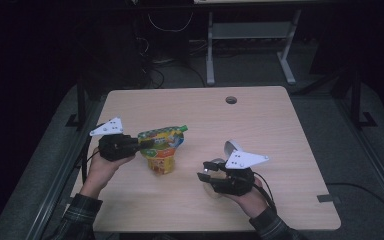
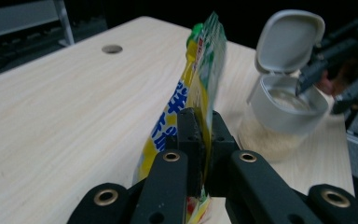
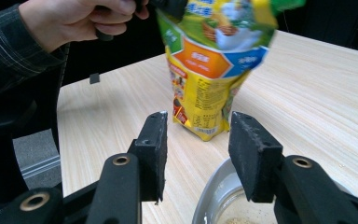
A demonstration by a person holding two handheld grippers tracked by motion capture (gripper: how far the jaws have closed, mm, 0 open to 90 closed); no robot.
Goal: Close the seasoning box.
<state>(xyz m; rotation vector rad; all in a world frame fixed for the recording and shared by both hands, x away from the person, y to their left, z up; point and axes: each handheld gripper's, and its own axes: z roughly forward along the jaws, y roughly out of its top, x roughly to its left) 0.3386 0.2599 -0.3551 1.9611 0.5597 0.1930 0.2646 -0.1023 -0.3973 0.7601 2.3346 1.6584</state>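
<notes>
My left gripper [image 1: 141,145] [image 2: 204,128] is shut on the top edge of a yellow and green snack pouch [image 1: 161,152] [image 2: 199,70] [image 3: 209,70], which hangs upright with its bottom near the tabletop. A clear jar [image 1: 214,172] [image 2: 279,126] [image 3: 212,198] with pale grains and a grey flip lid [image 1: 232,147] [image 2: 289,39] stands open to the right. My right gripper [image 1: 206,170] [image 3: 196,149] is at the jar's rim. Its jaws stand apart, and the gap between the pads shows bare table and the pouch. The jar's rim lies just below them.
The wooden table [image 1: 260,125] has a round cable hole [image 1: 231,100] [image 2: 112,48] at the back. A person's left hand and plaid sleeve [image 3: 42,28] hold the left gripper. A desk frame [image 1: 250,45] stands on the floor beyond the table.
</notes>
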